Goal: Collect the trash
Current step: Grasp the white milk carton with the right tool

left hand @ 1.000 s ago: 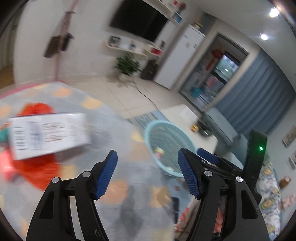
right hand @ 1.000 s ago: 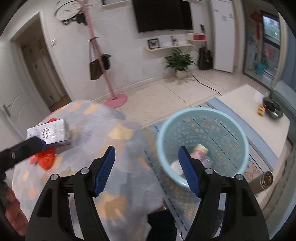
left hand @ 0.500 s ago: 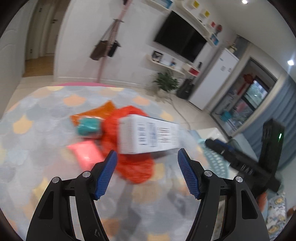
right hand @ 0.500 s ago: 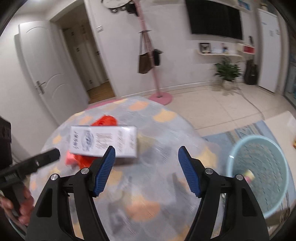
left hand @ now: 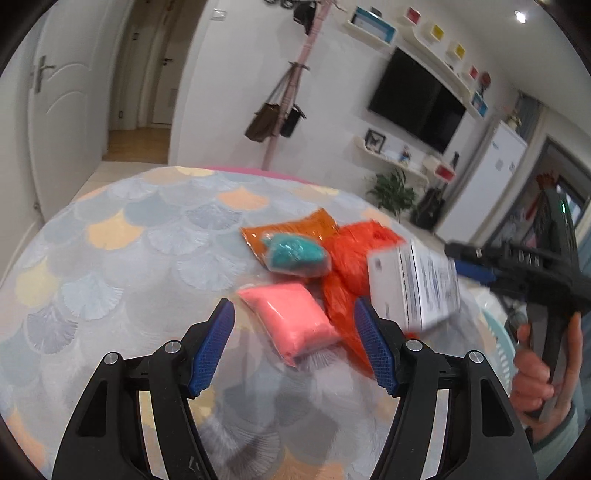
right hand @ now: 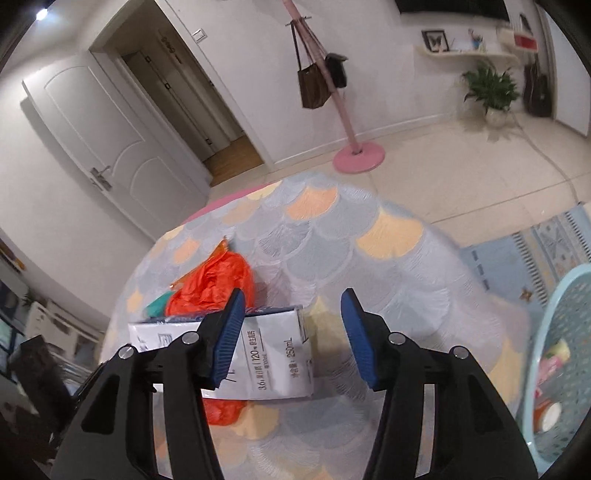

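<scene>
White printed milk carton [right hand: 258,354] lies against crumpled orange plastic bag [right hand: 216,284] on the scale-patterned round table [right hand: 332,236]. Right gripper [right hand: 291,332] closing, carton not yet pinched; left gripper [left hand: 293,347] spread, empty, over pink pouch [left hand: 291,321] beside that bag.

A white carton [right hand: 258,360] lies on crumpled orange plastic [left hand: 354,254], beside pink [left hand: 291,321], teal [left hand: 295,254] and orange [left hand: 291,227] packets.

1. I see white walls and a white panelled door [right hand: 107,155] with a metal lever handle, beside an open doorway onto a wood-floored hall.
2. A pink coat stand [right hand: 341,110] with hanging brown and black bags stands on the pale tiled floor [right hand: 461,162].
3. A black wall-mounted television [left hand: 417,99] hangs above white shelves and a green potted plant [left hand: 393,190].
4. A ceiling spotlight [left hand: 520,15] glows.
</scene>
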A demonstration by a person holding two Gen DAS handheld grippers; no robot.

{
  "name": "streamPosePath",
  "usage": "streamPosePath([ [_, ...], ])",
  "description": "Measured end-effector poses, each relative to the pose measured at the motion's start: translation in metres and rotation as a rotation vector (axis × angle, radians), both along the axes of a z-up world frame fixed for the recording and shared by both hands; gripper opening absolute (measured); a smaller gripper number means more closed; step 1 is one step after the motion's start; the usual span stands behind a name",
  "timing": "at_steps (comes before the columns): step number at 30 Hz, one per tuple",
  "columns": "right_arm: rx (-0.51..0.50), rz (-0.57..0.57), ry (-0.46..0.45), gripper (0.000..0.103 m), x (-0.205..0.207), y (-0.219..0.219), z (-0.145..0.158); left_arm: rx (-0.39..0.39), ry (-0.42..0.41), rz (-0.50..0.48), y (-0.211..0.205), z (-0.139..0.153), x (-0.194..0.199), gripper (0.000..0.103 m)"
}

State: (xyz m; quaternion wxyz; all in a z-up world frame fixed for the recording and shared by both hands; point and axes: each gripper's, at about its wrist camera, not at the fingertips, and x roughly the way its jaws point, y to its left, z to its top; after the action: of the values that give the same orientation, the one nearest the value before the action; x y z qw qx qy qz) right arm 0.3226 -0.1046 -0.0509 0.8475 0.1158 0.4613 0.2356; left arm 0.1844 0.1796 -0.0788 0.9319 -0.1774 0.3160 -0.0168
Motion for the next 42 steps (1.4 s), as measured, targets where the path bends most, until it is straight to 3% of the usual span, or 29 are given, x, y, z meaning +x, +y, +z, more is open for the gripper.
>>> streamPosePath([
  [8,0.046,0.071,0.098,0.051,-0.027,0.009,-0.010,0.065,-0.047,0.138,0.016,0.010,-0.016,0.065],
  [13,0.078,0.136,0.135,0.051,-0.054,0.017,-0.009,0.008,-0.045,0.175,0.030,0.011,-0.021,0.065],
  [17,0.078,0.235,0.156,0.052,-0.092,0.030,-0.003,0.007,-0.063,0.232,0.040,0.016,-0.027,0.066],
  [19,0.029,0.297,0.117,0.057,-0.116,0.040,0.004,-0.021,-0.062,0.255,0.047,0.016,-0.029,0.066],
  [20,0.012,0.312,0.098,0.064,-0.123,0.043,0.008,-0.038,-0.059,0.261,0.051,0.015,-0.030,0.066],
  [24,-0.090,0.314,-0.034,0.085,-0.134,0.052,0.023,-0.077,-0.048,0.267,0.058,0.012,-0.029,0.066],
  [27,-0.133,0.365,-0.084,0.085,-0.129,0.065,0.024,-0.064,-0.049,0.262,0.056,0.012,-0.027,0.066],
  [33,-0.103,0.570,-0.064,0.085,-0.138,0.087,0.011,-0.091,-0.053,0.245,0.059,0.012,-0.030,0.066],
  [37,-0.219,0.667,-0.134,0.089,-0.163,0.095,0.002,-0.104,-0.059,0.197,0.055,0.015,-0.033,0.066],
  [42,-0.250,0.733,-0.040,0.090,-0.163,0.105,-0.023,-0.073,-0.073,0.148,0.044,0.026,-0.046,0.066],
])
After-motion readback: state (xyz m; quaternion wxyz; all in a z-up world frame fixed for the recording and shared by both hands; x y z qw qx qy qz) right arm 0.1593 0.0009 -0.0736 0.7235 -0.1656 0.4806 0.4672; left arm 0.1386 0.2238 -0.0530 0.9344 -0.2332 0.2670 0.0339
